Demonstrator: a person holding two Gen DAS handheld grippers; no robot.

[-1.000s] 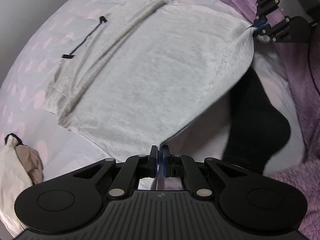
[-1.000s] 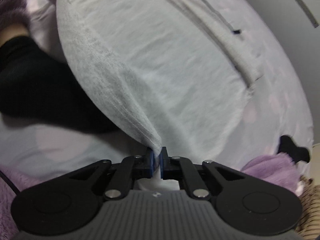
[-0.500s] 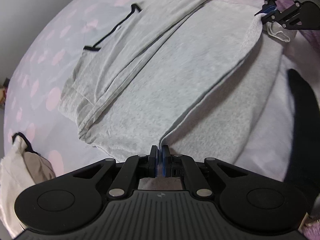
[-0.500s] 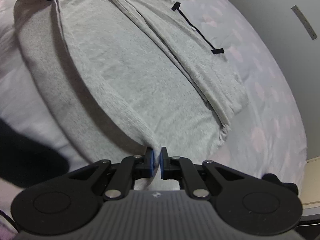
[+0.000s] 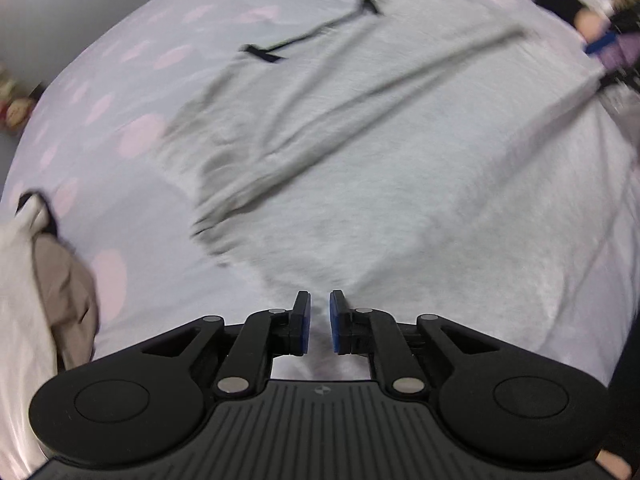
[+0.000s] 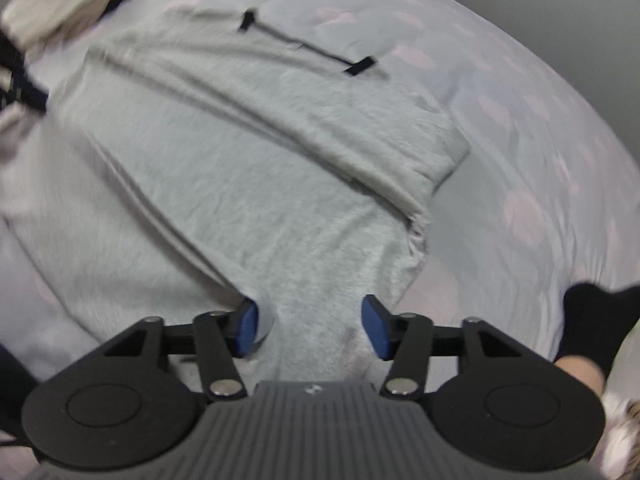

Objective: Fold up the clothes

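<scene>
- Right gripper point(image 5: 600, 42) in left wrist view: motion-blurred, cut by frame edge; jaw state unreadable there.
- Beige clothing pile point(image 5: 36, 280): cropped at left edge.
- Objects at far left point(image 5: 14, 106): too blurred to identify.

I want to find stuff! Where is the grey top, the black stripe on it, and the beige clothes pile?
grey top point(image 5: 400, 184): left wrist view, middle of the folded-over layer.
black stripe point(image 6: 308, 46): right wrist view, middle of the line.
beige clothes pile point(image 5: 36, 280): left wrist view, its front bulge.
</scene>
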